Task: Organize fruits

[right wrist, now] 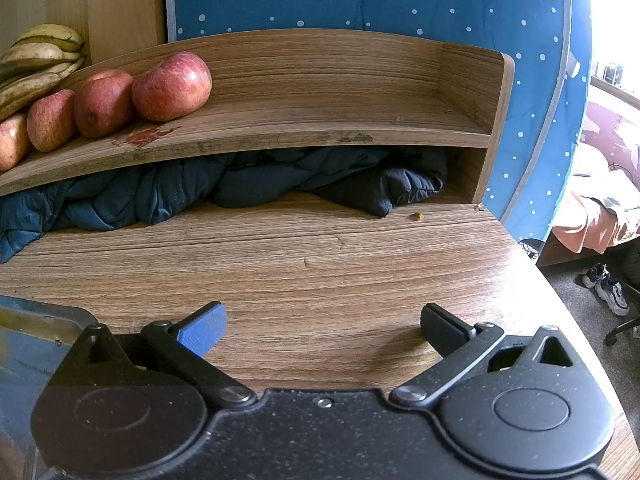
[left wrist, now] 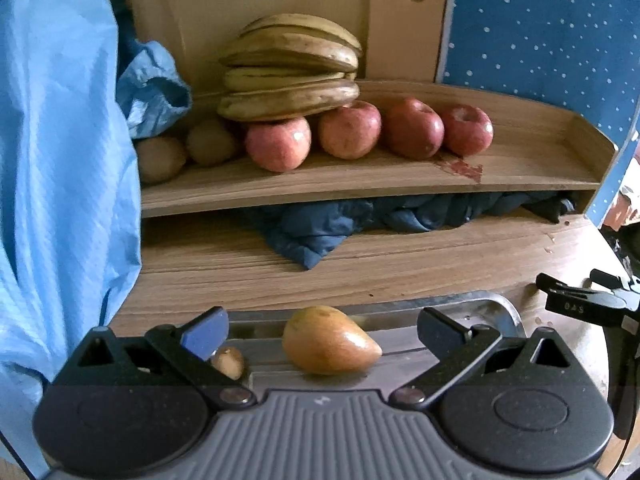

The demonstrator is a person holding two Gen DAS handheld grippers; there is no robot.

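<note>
**Left wrist view: a lopsided pear between spread fingers, and a crowded shelf waiting for it**

Left wrist view shows the wooden shelf [left wrist: 520, 168] running from nine to three o'clock, already loaded: a bunch of bananas [left wrist: 292, 68] at twelve o'clock rests on the leftmost of four red apples [left wrist: 278, 143], and two kiwis [left wrist: 210, 142] sit towards ten o'clock against a blue plastic bag [left wrist: 60, 140]. The likeliest trouble lies there, I judge. The bananas look perched rather than settled, so a fruit pushed in beside the apples could nudge one and bring the bunch sliding down. Free board shows only at the two o'clock end, past the last apple.

On the desk [right wrist: 320, 264] below, a metal tray [left wrist: 504, 312] at six o'clock carries the pear [left wrist: 330, 340], lying on its side with its narrow end towards three o'clock. A tapered, smooth fruit may squirt out of a grip taken near that narrow end, or roll on the tray if only one finger meets it first. A small brownish fruit [left wrist: 229, 361], too hidden to name, sits at seven o'clock just beside the blue pad and could be knocked.

The left gripper [left wrist: 322, 330] is held low and level over the tray, its fingers spread wide either side of the pear, touching nothing. The right gripper [right wrist: 323, 326] hovers low over bare desk, fingers likewise spread and empty, with the tray's corner at its eight o'clock.
</note>
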